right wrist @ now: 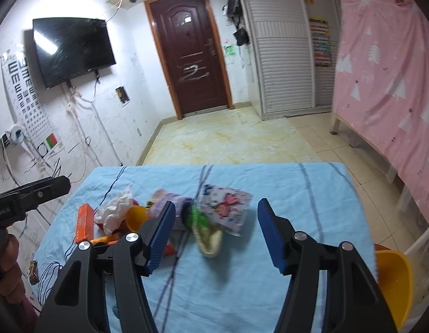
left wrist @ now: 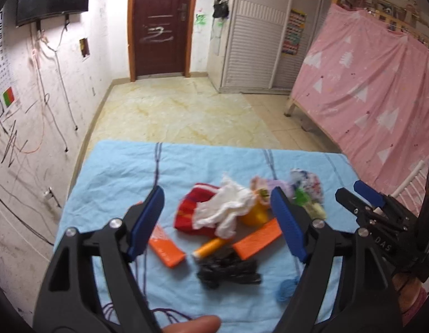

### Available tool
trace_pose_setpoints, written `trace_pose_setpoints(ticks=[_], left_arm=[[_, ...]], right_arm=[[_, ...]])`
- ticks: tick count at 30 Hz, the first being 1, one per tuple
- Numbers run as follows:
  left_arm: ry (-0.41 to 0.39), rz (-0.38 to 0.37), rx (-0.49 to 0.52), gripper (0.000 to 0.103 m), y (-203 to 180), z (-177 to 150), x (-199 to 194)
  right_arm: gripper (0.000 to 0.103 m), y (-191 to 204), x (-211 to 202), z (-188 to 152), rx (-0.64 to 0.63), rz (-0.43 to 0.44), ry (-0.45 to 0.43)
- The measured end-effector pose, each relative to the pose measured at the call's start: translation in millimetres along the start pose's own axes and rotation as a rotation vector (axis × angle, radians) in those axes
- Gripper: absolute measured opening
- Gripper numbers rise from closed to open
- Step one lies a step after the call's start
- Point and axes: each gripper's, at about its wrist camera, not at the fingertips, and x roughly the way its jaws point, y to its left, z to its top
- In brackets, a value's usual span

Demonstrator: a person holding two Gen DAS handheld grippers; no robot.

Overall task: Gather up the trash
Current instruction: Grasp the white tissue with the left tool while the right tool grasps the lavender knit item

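the left claw (left wrist: 218, 222) hangs above the near half of the tabletop (left wrist: 117, 172) with its blue-padded jaws spread wide and nothing between them; a fingertip (left wrist: 192, 324) of the person's hand shows at the bottom edge of the left wrist view. the tabletop is covered by a pale blue cloth with thin dark stripes, and the trash lies in a loose heap near its middle. framed between the left claw's jaws are a crumpled white tissue (left wrist: 228, 205) lying on top of a red wrapper (left wrist: 186, 211), an orange tube (left wrist: 208, 247) just in front of them, a crumpled black plastic bag (left wrist: 228, 270) nearest the camera, and two orange boxes: one (left wrist: 165, 247) beside the left jaw and one (left wrist: 256, 240) angled toward the right jaw. a yellow cup (left wrist: 254, 215) sits behind the second box, partly hidden by the tissue. the right claw (right wrist: 214, 233) is also wide open and holds nothing; it hovers over the right part of the heap, where a printed white packet (right wrist: 228, 208) lies touching a green scrap (right wrist: 196, 216) and a pale yellowish piece (right wrist: 210, 240), with a purple and pink bundle (right wrist: 170, 199) just to their left. a yellow bin (right wrist: 392, 280) stands at the right edge of the right wrist view, beside the tabletop. a small blue ball of yarn (left wrist: 286, 290) lies near the right jaw of the left claw.
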Motion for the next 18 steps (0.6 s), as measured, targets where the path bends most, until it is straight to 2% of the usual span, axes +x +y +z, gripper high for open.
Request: trace_pose_setpoints(ticks=[5,11,15,18], left_arm=[[0.017,-0.007,0.031,0.076,1,-5,11],[0.041,-0.001,0.128,0.076,-13,-16,36],[0.065,0.007,0.153,0.075,-15,-19,55],[0.092,-0.001,0.15,0.067,-14,-20,67]], right_arm=[[0.055,21,14,5,-0.046,0.017,0.017],[0.055,19,24,9,-0.017,0.007,0.024],[0.055,26,31,11,-0.036,0.035,0.032],[0.055,38,38,13,-0.063,0.064,0.041]])
